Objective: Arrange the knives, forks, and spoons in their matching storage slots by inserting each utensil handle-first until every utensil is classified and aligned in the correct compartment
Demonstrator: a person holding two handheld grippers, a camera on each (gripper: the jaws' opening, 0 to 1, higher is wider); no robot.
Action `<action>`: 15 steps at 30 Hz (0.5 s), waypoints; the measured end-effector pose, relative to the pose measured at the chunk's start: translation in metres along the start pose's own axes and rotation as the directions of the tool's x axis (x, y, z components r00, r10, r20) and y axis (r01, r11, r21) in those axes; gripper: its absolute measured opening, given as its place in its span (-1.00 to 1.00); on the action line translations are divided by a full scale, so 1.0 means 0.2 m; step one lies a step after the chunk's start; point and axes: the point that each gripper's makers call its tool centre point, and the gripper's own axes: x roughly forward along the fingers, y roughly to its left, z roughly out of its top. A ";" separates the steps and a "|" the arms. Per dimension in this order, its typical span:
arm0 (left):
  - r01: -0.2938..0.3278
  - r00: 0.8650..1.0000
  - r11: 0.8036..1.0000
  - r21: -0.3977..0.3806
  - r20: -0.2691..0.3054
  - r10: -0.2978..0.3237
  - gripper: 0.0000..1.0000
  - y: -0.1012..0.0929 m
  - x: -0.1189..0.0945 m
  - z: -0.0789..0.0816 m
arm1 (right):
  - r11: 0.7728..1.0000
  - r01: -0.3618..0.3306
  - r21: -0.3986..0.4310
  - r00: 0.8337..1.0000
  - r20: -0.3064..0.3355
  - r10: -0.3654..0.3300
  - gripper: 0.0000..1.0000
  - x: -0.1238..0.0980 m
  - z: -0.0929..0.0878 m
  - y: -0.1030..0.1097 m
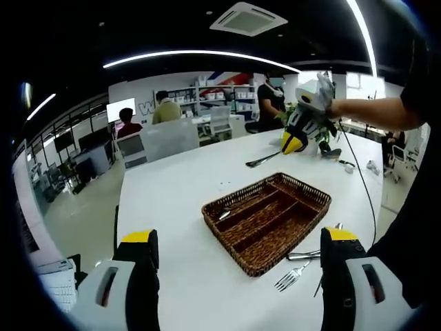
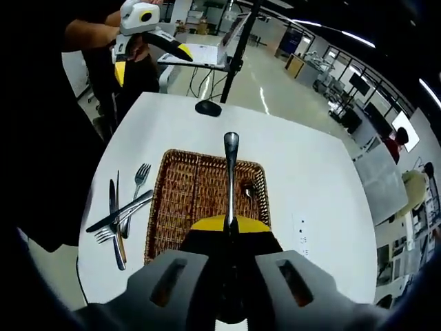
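Where the left gripper view looks across the white counter, the left hand-held gripper stands wide at the bottom of the frame, its yellow-tipped jaws well apart and nothing between them. Between them, at the centre, sits the wicker tray, with a utensil lying in its far-left slot, too small to tell which kind. A fork and other cutlery lie on the counter just beside the tray's lower right corner. At the upper right, the right hand-held gripper hangs above the counter, clamped on a spoon that points toward the frame's centre. In the right gripper view, the right hand-held gripper rises from the bottom, its jaws closed on the spoon, whose rounded end sits at the frame's centre over the tray. A small utensil lies in the tray's right slot. Left of the tray, a knife, forks and more cutlery lie crossed on the counter. The left hand-held gripper shows at the upper left.
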 end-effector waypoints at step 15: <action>0.001 1.000 1.000 -0.005 -0.004 -0.001 0.99 0.04 0.01 -0.01 | 1.000 -0.003 0.028 0.999 -0.042 0.004 -1.00 0.12 -0.10 -0.20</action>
